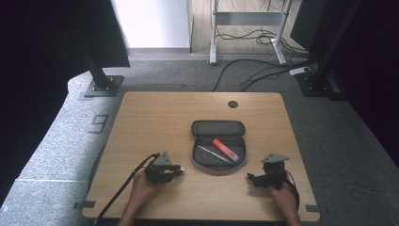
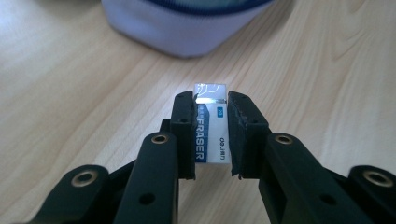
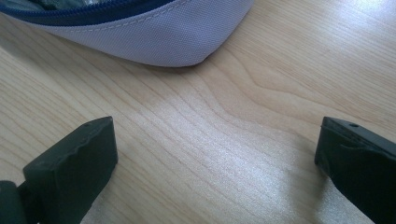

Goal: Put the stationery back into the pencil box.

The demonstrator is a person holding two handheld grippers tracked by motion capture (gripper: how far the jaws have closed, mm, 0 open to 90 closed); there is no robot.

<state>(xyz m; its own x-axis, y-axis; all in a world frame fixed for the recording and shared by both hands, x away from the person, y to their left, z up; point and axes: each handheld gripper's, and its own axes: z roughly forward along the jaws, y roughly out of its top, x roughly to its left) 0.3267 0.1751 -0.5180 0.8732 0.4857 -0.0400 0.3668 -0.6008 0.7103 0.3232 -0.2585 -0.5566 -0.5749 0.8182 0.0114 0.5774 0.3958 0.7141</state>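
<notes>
**Eraser clamped at the table's near left**

The left gripper (image 2: 211, 135) is clenched on a white eraser (image 2: 211, 126) whose blue sleeve reads "…RASER", with "deli" on the white part, resting on the wooden table (image 1: 141, 122). Just right, the open pencil case (image 1: 219, 147) holds a silver pen (image 1: 212, 154) and a red-orange marker (image 1: 225, 149). At the near right, the right gripper (image 3: 217, 154) stands released over bare wood.

Matt woven cloth pouch (image 3: 154, 39), smooth wood-grain table (image 3: 224, 140), glossy paper-sleeved eraser (image 2: 211, 126)
</notes>
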